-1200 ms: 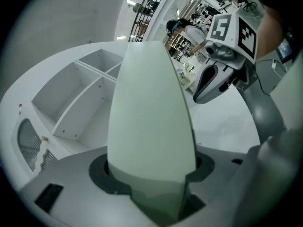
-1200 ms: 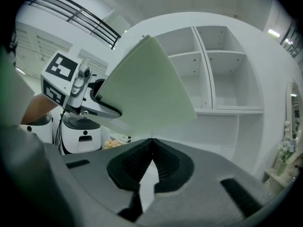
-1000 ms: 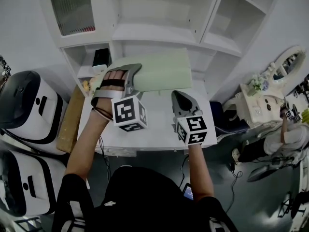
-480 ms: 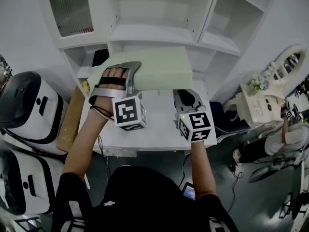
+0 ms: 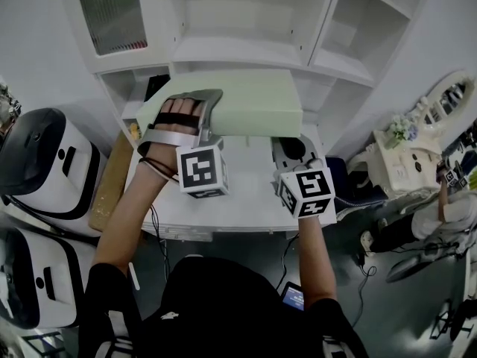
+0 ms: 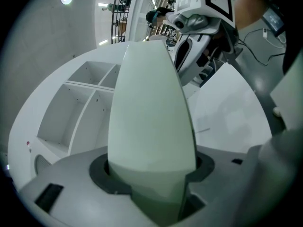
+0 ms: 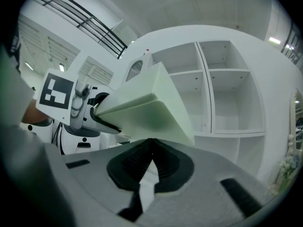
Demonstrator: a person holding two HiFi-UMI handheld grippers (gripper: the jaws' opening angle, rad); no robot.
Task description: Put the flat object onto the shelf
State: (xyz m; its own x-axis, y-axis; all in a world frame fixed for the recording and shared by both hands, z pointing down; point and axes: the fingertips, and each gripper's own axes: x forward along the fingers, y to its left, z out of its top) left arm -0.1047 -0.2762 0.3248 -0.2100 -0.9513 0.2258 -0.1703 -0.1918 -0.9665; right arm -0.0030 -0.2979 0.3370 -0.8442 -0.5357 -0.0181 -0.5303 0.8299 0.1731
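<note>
The flat object is a thick pale green foam slab [image 5: 253, 110], held level above the white table [image 5: 238, 196] in front of the white shelf unit [image 5: 246, 51]. My left gripper [image 5: 200, 110] is shut on the slab's left end. In the left gripper view the slab [image 6: 149, 122] fills the space between the jaws of that gripper [image 6: 151, 171]. My right gripper [image 5: 291, 149] is shut and holds nothing. Its tip sits just beneath the slab's near right corner. The right gripper view shows those jaws [image 7: 150, 148] closed together under the slab [image 7: 151, 110].
Open shelf compartments [image 7: 227, 98] lie behind the slab. A black item [image 5: 155, 86] sits in a low left cubby. White and black machines [image 5: 37, 162] and a brown box [image 5: 108, 181] stand left of the table. At the right stands a white vanity with a mirror [image 5: 440, 99].
The left gripper has carried the slab a little farther toward the shelf. The right gripper has moved forward and to the right, in under the slab's near right corner.
</note>
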